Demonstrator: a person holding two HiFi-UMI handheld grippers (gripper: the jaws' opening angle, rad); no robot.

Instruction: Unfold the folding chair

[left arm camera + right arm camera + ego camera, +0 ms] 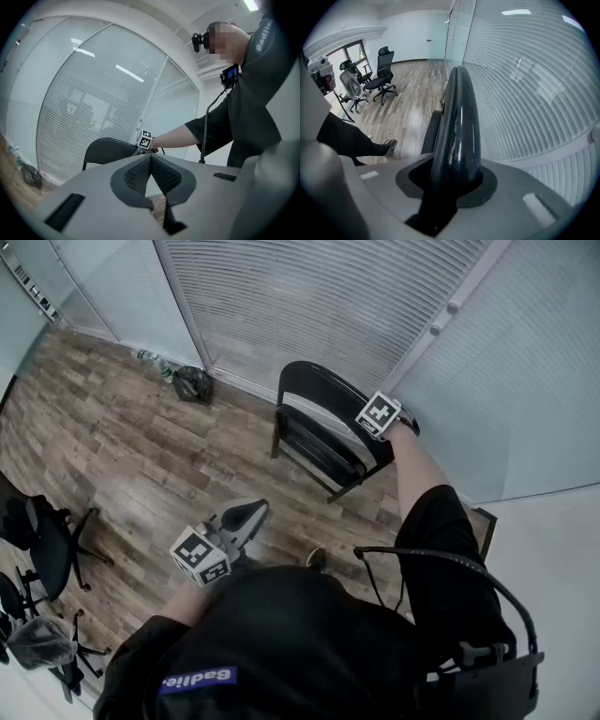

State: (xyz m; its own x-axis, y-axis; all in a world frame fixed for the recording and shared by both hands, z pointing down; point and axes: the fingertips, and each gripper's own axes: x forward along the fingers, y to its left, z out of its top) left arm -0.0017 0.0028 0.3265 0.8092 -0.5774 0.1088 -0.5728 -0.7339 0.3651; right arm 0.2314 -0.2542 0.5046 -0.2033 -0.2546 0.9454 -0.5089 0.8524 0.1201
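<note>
Wood floor, blinds; right claw clamped on backrest of folding chair, left claw together, well apart.

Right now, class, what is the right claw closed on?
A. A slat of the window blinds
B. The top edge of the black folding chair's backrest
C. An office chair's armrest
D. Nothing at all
B: in the right gripper view, the right claw has its pads pressed on either side of the folding chair's backrest, gripping its rounded top edge.
</note>
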